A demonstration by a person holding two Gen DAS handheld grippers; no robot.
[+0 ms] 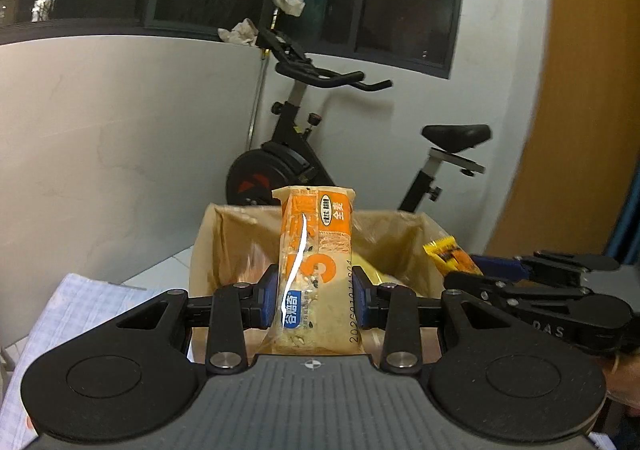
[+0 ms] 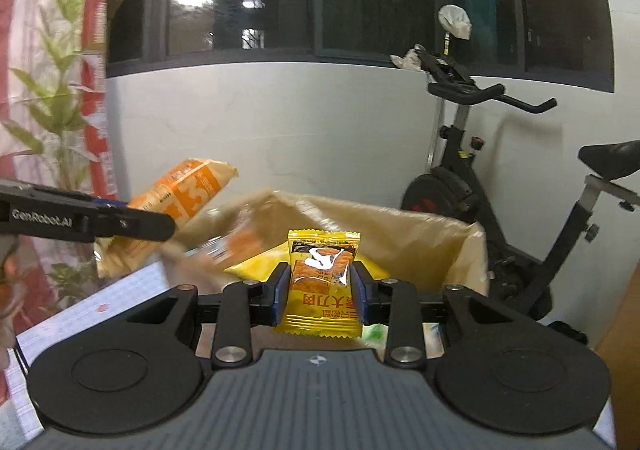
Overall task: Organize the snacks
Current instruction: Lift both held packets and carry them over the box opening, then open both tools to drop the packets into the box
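While the long orange-and-clear wholegrain snack packet (image 1: 316, 270) stands upright, pinched by the left gripper (image 1: 316, 300), the right gripper (image 2: 320, 292) clamps a small yellow crinkle-edged snack sachet (image 2: 323, 282). Both hang above an open brown-paper-lined box (image 1: 224, 234); a black exercise bike (image 1: 304, 138) stands behind.

Table (image 1: 80, 302) covered by a light checked cloth (image 2: 120, 302). An open brown box (image 1: 208, 250), lined with brownish plastic, is set on it toward the far edge. Yellow packets (image 2: 256, 262) are seen inside the box.
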